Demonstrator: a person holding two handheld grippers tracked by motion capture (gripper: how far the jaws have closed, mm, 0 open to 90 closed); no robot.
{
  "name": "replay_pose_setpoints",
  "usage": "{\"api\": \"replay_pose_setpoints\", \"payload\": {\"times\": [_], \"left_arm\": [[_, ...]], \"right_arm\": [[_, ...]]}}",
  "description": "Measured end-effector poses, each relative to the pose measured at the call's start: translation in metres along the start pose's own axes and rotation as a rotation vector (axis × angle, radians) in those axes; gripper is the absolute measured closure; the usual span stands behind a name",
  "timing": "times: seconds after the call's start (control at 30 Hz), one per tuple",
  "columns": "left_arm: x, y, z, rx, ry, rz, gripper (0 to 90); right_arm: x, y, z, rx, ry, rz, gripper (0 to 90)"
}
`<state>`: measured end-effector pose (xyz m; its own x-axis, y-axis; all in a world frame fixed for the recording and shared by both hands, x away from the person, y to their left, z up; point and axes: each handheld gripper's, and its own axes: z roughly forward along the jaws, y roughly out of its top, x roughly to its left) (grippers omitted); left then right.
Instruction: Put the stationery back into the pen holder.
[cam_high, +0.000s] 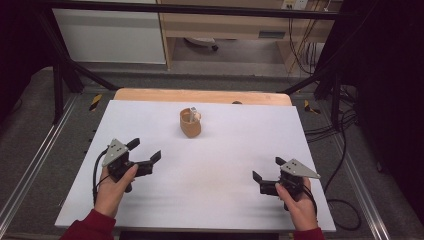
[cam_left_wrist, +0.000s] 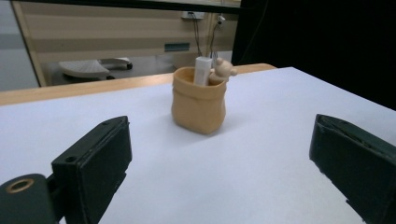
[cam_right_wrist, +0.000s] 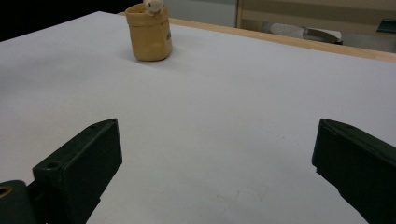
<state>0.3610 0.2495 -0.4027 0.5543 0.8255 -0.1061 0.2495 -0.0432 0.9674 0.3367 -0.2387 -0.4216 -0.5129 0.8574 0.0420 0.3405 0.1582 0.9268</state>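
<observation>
A tan pot shaped like a small sack (cam_high: 190, 124) stands upright on the white table top (cam_high: 220, 165), towards the back middle. In the left gripper view the pot (cam_left_wrist: 199, 103) holds a white tube (cam_left_wrist: 202, 71) and has a little bear figure (cam_left_wrist: 223, 70) on its rim. My left gripper (cam_high: 146, 150) is at the front left, held in a hand, open with nothing between its jaws, pointing towards the pot. My right gripper (cam_high: 266, 169) is at the front right, open and empty, with the pot (cam_right_wrist: 148, 33) far off at its upper left.
A wooden strip (cam_high: 202, 96) edges the table at the back. Black frame bars (cam_high: 65, 60) and cables (cam_high: 325, 125) surround the table. Behind stand a white cabinet (cam_high: 110, 35) and a wooden desk (cam_high: 225, 22).
</observation>
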Motion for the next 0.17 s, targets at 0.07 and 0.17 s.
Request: {"api": "replay_pose_setpoints", "payload": {"times": [0.07,0.17], "left_arm": [[0.002,-0.007,-0.012,0.013,0.012,-0.023,5.4],[0.005,-0.014,-0.026,0.025,0.008,-0.050,5.3]], "right_arm": [[-0.003,-0.001,-0.004,-0.005,-0.015,0.005,2.1],[-0.009,-0.003,-0.008,-0.008,-0.035,0.024,2.1]]}}
